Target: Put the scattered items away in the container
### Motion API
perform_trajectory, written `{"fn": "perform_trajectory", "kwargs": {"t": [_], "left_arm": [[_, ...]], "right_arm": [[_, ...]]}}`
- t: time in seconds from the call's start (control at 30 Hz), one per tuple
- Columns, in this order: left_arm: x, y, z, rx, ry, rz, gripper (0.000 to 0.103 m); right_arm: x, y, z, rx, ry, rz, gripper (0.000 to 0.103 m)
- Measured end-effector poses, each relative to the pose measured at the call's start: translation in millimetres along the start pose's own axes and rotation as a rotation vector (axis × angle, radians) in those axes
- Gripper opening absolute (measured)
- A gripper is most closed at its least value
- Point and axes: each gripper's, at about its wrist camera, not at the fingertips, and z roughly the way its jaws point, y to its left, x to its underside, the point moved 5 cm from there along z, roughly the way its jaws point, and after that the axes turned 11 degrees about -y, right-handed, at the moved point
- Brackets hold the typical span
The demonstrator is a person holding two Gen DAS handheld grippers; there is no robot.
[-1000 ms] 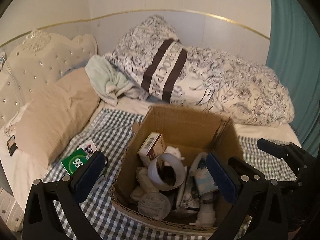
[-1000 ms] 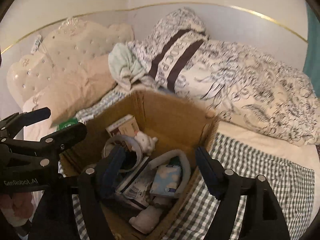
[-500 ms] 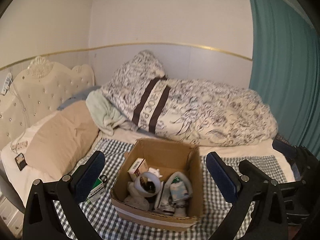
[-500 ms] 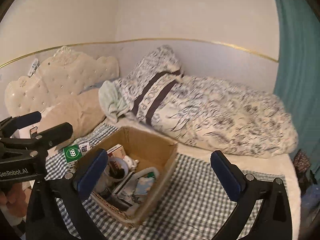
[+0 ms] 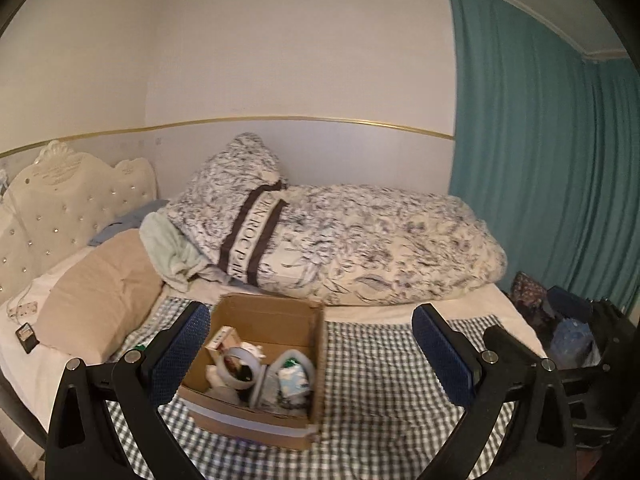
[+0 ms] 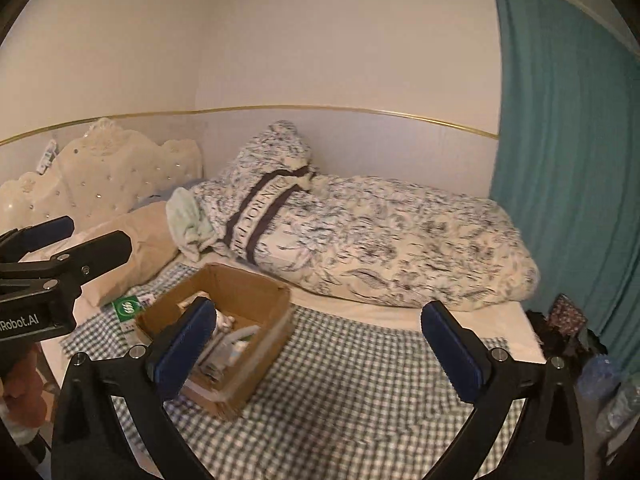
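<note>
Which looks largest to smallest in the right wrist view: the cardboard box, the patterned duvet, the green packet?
1. patterned duvet, by far the largest.
2. cardboard box.
3. green packet, smallest, though partly hidden behind the box.

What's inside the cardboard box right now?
The cardboard box holds a tape roll, a small carton, a tissue pack and white bits. Whatever lies beneath them, and behind the near wall, is hidden.

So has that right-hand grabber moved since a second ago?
Yes. The right gripper has pulled back and up from the cardboard box, which shows smaller on the bed, its jaws opening, empty.
</note>
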Motion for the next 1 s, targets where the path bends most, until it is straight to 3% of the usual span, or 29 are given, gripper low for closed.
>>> {"fn": "perform_trajectory", "kwargs": {"t": [0.6,1.0], "left_arm": [[18,-107,0,0.131,0.028,0.042,0.103],[54,-149,22,0.166,0.106,0.076,0.103]], "right_arm": [[26,-115,-66,0.203,0.011,0.072,0.103],[67,-163,-61,0.259,0.084,0.095,0.103]]}}
